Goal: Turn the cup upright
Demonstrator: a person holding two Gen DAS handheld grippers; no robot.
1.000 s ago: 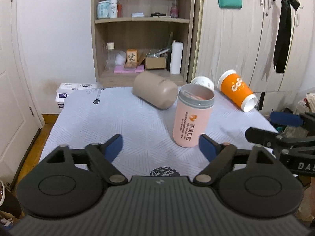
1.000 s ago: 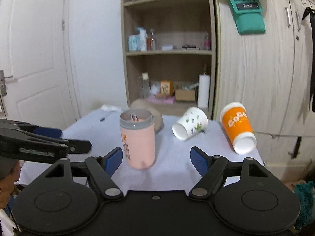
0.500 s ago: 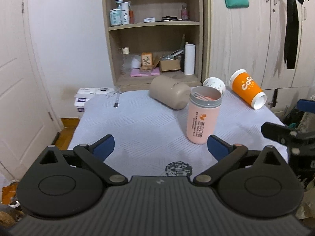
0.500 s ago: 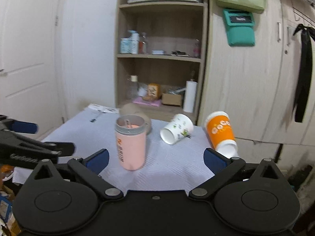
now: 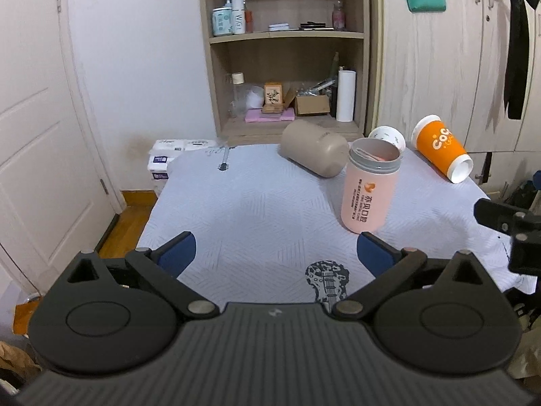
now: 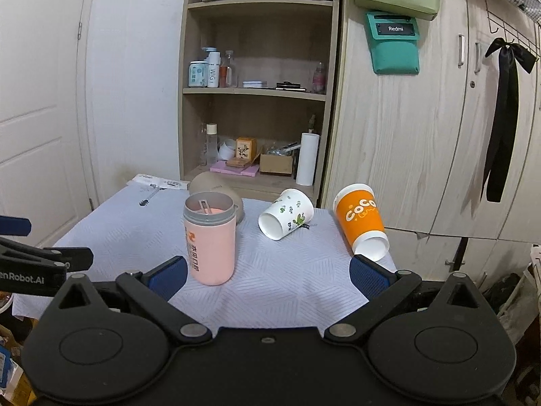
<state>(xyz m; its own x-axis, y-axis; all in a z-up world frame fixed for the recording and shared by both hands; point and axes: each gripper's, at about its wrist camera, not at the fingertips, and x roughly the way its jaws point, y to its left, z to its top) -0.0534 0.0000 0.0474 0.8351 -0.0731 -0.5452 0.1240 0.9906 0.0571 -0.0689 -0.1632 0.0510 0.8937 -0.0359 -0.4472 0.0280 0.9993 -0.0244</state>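
Both claws have backed off the pink cup (image 6: 209, 242) — it stands upright on the bench (image 5: 257, 209); left claw (image 5: 274, 253) and right claw (image 6: 267, 272) gape empty, flip apparently finished.

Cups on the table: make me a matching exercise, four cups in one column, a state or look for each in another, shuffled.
1. pink cup
2. beige cup
3. white cup
4. orange cup

A. on its side, leaf print
B. upright, mouth up
C. tipped, at the table's right edge
D. on its side, plain, behind the pink one

Pairs: 1-B, 2-D, 3-A, 4-C
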